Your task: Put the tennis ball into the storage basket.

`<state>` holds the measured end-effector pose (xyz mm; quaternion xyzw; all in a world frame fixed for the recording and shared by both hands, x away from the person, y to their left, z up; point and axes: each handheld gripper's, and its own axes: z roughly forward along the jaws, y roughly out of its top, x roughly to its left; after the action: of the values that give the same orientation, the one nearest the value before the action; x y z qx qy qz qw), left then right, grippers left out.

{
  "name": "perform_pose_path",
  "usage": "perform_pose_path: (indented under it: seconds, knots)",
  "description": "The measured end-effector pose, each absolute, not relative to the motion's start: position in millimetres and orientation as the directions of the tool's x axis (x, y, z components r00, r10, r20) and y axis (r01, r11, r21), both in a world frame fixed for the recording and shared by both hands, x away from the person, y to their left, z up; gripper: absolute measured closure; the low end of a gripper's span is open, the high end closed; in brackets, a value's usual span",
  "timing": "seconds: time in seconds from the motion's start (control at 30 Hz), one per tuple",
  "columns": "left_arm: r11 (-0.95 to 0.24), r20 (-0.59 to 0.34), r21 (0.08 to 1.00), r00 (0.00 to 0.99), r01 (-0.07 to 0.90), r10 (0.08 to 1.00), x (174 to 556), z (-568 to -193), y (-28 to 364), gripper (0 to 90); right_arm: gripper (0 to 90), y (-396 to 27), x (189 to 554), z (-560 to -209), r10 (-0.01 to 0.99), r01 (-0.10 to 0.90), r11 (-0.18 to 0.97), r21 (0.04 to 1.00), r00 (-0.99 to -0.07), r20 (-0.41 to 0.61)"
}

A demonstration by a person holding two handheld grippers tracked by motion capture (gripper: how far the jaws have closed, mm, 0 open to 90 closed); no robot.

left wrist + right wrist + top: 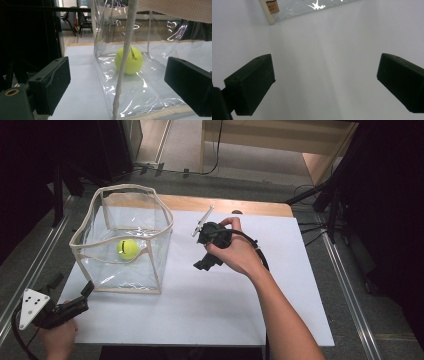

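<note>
Jaws of the right gripper (pixel 324 82) gape over bare table (pixel 324 50) (bin (pixel 287 10) edge near)

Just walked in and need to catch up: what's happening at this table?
A person works with a gripper in each hand. A yellow tennis ball lies inside the clear bag. The right gripper, open and empty, is over the white table beside the bag. The left gripper, open, faces the bag's near corner.
</note>
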<state>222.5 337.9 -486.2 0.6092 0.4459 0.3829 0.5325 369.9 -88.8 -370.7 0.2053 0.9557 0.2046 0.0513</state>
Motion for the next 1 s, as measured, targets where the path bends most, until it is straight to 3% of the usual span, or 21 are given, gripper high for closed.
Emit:
perform_pose_path:
  seconds: [1.0]
  knots:
    - [-0.038, -0.006, 0.990, 0.309, 0.136, 0.951, 222, -486, 338, 6.9, 0.5, -140, 336, -424, 0.542, 0.468, 0.691, 0.550, -0.839, 0.033]
